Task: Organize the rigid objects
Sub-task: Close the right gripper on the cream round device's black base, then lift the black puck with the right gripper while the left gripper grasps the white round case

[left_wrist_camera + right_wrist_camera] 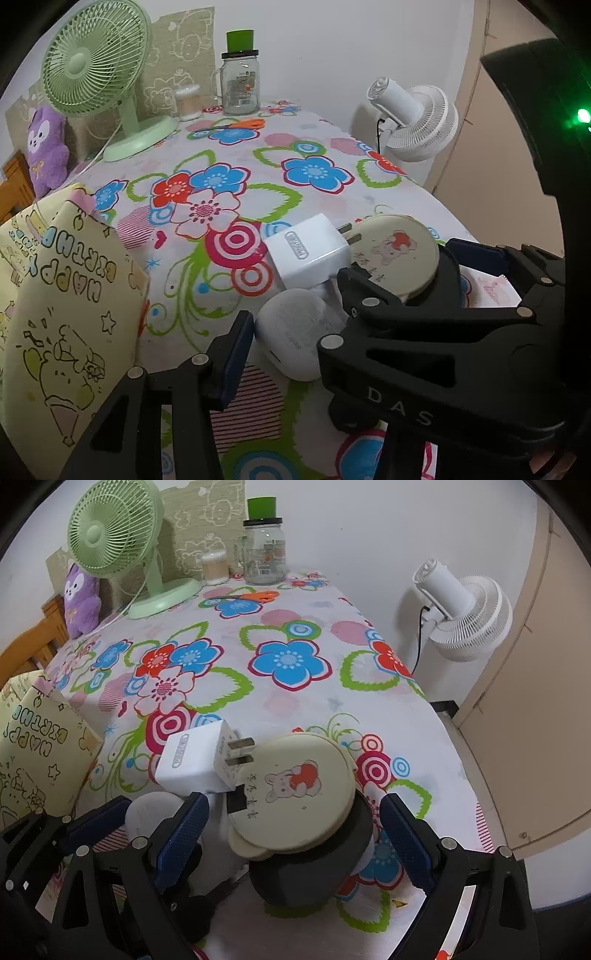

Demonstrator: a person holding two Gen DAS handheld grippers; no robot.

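Note:
A white rounded case (295, 332) lies on the flowered cloth between the fingers of my left gripper (291, 332). The left pad (236, 350) rests against its side; the other pad is hidden behind black gripper parts. A white plug charger (195, 760) lies just beyond the case. It touches a cream round lid with a bear drawing (295, 786), which sits on a dark cylinder (314, 875). My right gripper (295, 838) stands open astride that cylinder, with a gap at each pad.
A yellow birthday gift bag (66, 295) stands at the left table edge. At the back are a green fan (96, 70), a glass jar (240, 85), a swab tub (188, 103), orange scissors (240, 123) and a purple plush (46, 144). Off the right edge stands a white fan (461, 613).

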